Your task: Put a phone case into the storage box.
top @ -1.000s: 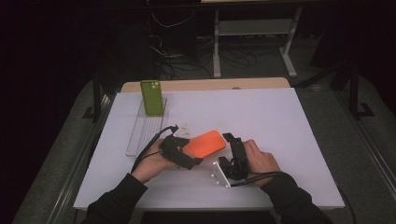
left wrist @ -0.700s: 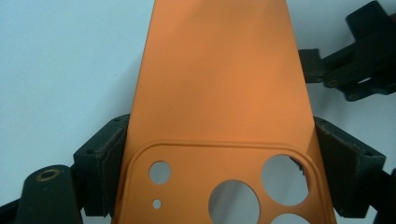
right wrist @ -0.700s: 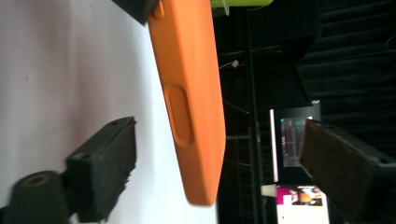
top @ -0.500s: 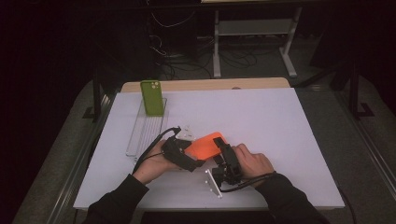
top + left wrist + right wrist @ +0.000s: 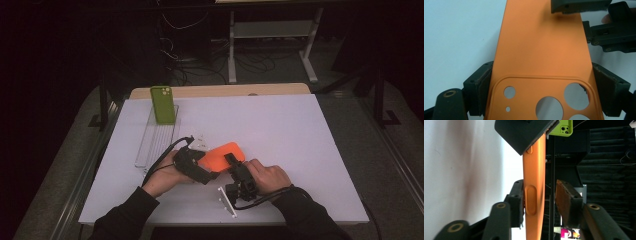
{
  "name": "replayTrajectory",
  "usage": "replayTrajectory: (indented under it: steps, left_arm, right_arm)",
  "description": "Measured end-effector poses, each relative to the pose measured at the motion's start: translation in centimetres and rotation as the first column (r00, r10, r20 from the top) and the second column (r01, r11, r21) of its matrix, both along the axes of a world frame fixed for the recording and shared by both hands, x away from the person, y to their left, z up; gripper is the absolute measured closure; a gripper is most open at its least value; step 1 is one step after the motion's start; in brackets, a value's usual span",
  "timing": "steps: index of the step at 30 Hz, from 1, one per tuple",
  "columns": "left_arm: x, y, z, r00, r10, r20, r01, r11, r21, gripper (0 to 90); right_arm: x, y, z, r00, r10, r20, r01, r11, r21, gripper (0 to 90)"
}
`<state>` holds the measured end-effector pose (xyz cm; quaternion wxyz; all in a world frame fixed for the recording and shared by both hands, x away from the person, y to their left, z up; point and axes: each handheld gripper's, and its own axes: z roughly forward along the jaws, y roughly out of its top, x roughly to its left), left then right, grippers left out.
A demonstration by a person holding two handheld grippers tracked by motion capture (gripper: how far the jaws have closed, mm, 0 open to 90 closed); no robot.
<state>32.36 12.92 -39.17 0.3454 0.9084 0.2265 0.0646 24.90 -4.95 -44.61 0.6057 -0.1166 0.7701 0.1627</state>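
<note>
**Orange case held between two grippers, right jaws closing in**

High view first: I see the orange phone case point(image 5: 223, 154) lifted just off the white table point(image 5: 300, 140), near the front edge, between my two hands. The left gripper point(image 5: 202, 167) has it from the left end, and the right gripper point(image 5: 234, 162) comes in at its right edge. Further back on the left, a green phone case point(image 5: 163, 104) stands upright at the far end of a clear slotted rack point(image 5: 156, 140). A small white bracket point(image 5: 227, 201) lies flat on the table just in front of my right hand.

Left gripper view: the case point(image 5: 541, 57) runs straight away from me, camera cut-outs at the near end. Both pads press on its long edges, one each side, so this gripper point(image 5: 541, 92) is pinching the case. The other gripper's jaw sits over the far right corner.

Right gripper view: I see the case point(image 5: 534, 182) edge-on between my jaws. The jaws have just been closing. The left pad touches the case at the side button; the right pad stands apart from it with a visible gap, so this gripper point(image 5: 541, 200) is not clamped yet. The green case point(image 5: 564, 128) shows far off at the top.
</note>
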Motion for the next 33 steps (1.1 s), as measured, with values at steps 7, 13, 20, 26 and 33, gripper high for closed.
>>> replayTrajectory:
  steps: [7, 13, 20, 26, 33]
  left_arm:
    - [0.2, 0.1, 0.0, 1.0000, 0.007, -0.007, -0.007, 0.9999, -0.013, 15.1]
    - [0.3, 0.2, 0.1, 0.9992, 0.021, -0.035, -0.023, 0.9982, -0.056, 14.6]
    - [0.2, 0.4, 0.3, 0.9999, 0.011, 0.001, -0.011, 0.9968, -0.079, 12.3]
    - [0.1, 0.5, 0.4, 1.0000, 0.002, 0.003, -0.001, 0.9956, -0.094, 0.0]
    - [0.4, 1.2, 0.5, 0.9997, 0.023, 0.013, -0.021, 0.9926, -0.119, 0.0]
  right_arm:
    - [0.0, 0.0, 0.0, 0.9997, 0.025, 0.003, -0.025, 0.9995, -0.019, 73.2]
    - [-0.1, 0.1, 0.0, 0.9998, 0.012, 0.018, -0.011, 0.9996, -0.025, 79.3]
    - [0.1, 0.1, 0.4, 0.9998, -0.017, 0.013, 0.016, 0.9996, 0.022, 82.3]
    - [0.7, -0.3, 0.7, 0.9989, -0.047, -0.005, 0.048, 0.9958, 0.078, 82.1]
    - [1.3, -1.0, 1.1, 0.9871, -0.106, -0.120, 0.124, 0.9807, 0.152, 81.8]
